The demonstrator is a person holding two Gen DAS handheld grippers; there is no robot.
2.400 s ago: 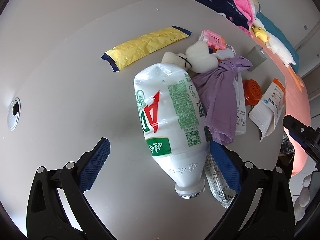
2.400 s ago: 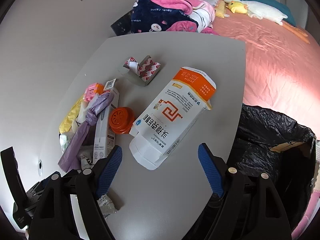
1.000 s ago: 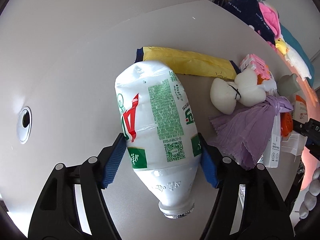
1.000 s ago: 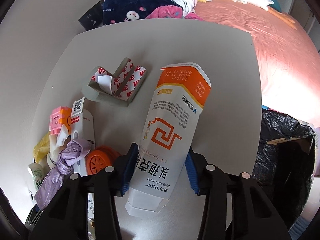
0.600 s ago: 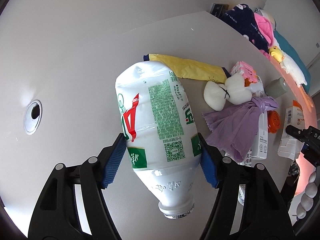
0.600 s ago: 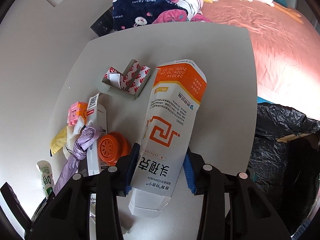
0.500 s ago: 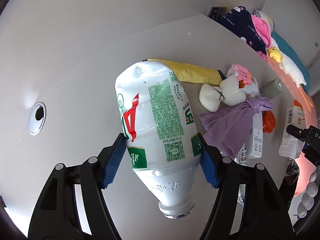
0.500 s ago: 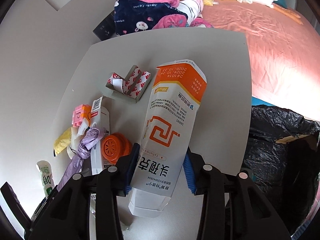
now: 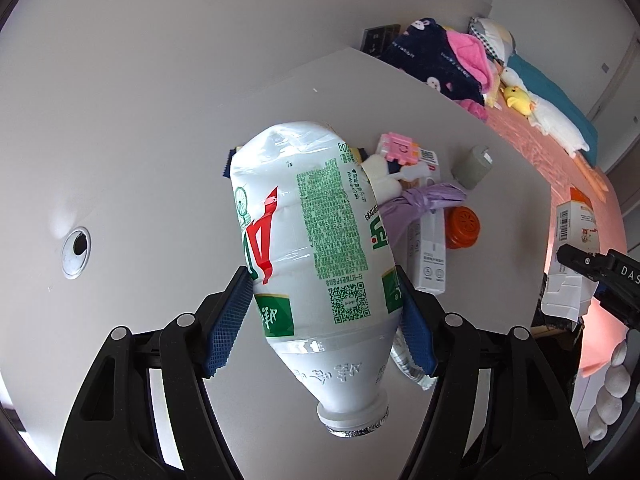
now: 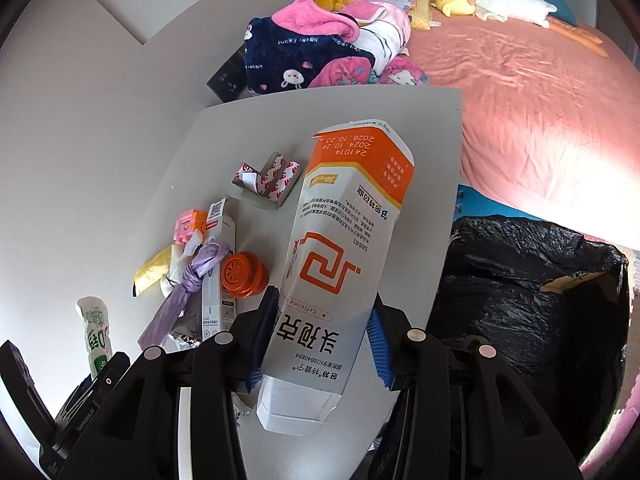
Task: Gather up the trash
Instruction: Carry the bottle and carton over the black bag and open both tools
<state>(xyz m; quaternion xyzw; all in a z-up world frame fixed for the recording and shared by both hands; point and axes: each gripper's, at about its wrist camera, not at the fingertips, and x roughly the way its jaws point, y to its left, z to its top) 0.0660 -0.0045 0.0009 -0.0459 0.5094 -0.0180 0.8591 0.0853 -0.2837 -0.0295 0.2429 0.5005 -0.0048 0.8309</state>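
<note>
My left gripper (image 9: 322,320) is shut on a white plastic bottle (image 9: 312,236) with green and red print, held off the grey table (image 9: 160,184), neck toward the camera. My right gripper (image 10: 320,342) is shut on a flattened white and orange medicine carton (image 10: 340,264), lifted above the table's right edge. The carton also shows at the right of the left wrist view (image 9: 572,248). The bottle shows small at the lower left of the right wrist view (image 10: 96,336). A black trash bag (image 10: 532,300) stands open beside the table, right of the carton.
On the table lie a purple knotted bag (image 10: 188,292), an orange lid (image 10: 244,276), a slim white box (image 10: 218,272), a pink block (image 10: 186,226), a yellow wrapper (image 10: 154,268) and a grey tape holder (image 10: 266,182). Clothes (image 10: 320,52) and a pink bed (image 10: 520,92) lie beyond.
Both grippers have risen with their loads. The table items look smaller and farther below. The trash bag shows more fully at the right of the right wrist view.
</note>
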